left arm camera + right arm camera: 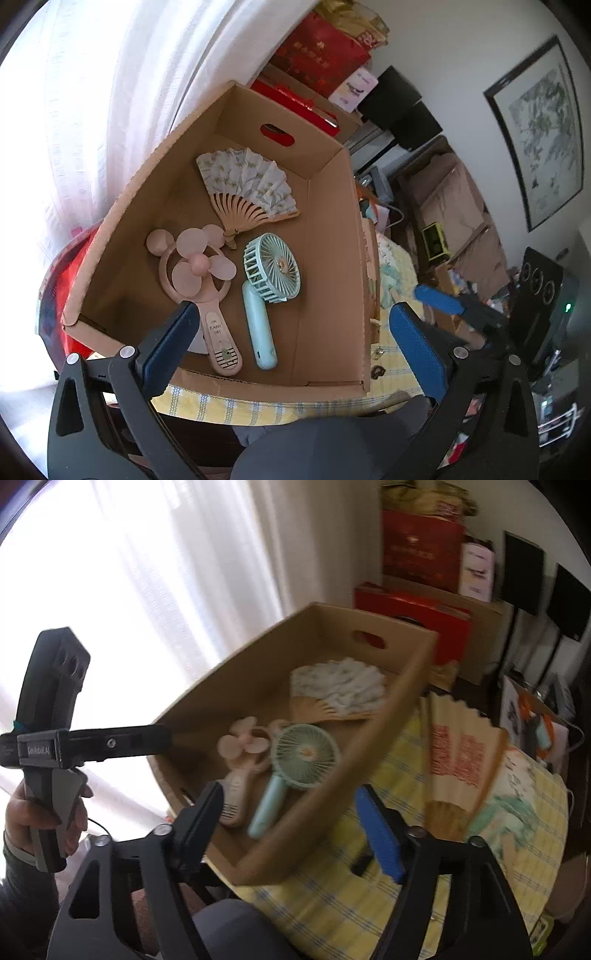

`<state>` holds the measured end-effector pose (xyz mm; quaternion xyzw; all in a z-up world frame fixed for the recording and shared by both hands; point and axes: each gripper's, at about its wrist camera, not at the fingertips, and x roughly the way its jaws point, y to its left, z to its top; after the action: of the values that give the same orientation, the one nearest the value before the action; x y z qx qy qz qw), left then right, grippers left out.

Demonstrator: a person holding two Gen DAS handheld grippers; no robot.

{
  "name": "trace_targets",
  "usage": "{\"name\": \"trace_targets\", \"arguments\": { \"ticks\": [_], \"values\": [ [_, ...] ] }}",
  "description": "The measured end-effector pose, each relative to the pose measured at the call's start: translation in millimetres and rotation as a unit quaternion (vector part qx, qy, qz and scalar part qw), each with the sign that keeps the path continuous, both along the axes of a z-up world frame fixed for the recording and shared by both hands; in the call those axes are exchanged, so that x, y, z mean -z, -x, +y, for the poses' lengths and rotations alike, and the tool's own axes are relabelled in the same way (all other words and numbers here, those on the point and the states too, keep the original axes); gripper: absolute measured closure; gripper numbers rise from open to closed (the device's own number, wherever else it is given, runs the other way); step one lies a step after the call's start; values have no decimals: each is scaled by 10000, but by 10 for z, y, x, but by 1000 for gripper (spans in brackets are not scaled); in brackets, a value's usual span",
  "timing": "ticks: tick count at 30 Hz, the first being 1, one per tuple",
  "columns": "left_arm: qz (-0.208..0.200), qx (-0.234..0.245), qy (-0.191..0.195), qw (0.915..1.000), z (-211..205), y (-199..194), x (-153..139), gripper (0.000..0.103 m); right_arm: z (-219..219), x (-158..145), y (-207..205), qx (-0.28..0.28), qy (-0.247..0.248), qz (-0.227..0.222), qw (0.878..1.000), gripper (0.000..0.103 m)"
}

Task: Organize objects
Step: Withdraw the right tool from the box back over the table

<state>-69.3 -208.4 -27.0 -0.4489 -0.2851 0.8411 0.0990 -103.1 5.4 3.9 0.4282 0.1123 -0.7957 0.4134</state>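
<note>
**Three fans in the box, both claws spread**

The open brown cardboard box [328, 229] on the yellow checked tablecloth [332, 904] holds a mint-green handheld electric fan [271, 273], a pink eared handheld fan [199, 273] at its 9 o'clock, and a white folding paper fan [247, 181] at 12. The left gripper [295, 347] and right gripper [291, 830] both gape empty. A beige folding fan [458, 753] lies outside, at the box's 3 o'clock.
</note>
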Motion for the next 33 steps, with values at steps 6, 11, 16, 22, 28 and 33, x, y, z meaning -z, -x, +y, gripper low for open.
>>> {"name": "trace_targets", "arguments": {
  "ticks": [6, 11, 16, 22, 28, 33],
  "values": [
    [-30, 191, 251, 9995, 205, 4, -27, 0, 395, -13, 106, 431, -4, -54, 9991, 20],
    [-2, 366, 451, 9983, 407, 29, -83, 0, 644, 3, 154, 795, -24, -51, 9968, 16],
    [75, 605, 680, 9958, 674, 85, -198, 0, 874, -52, 155, 1067, 75, -42, 9943, 16],
    [162, 846, 857, 9926, 992, 135, -277, 0, 1149, -128, 179, 1463, 172, 48, 9891, 15],
    [241, 1059, 926, 9898, 1318, 214, -318, 0, 1418, -135, 181, 1785, 114, 75, 9838, 14],
    [263, 1295, 867, 9874, 1619, 286, -314, 0, 1655, -112, 185, 2023, 52, 58, 9793, 14]
  ]
}}
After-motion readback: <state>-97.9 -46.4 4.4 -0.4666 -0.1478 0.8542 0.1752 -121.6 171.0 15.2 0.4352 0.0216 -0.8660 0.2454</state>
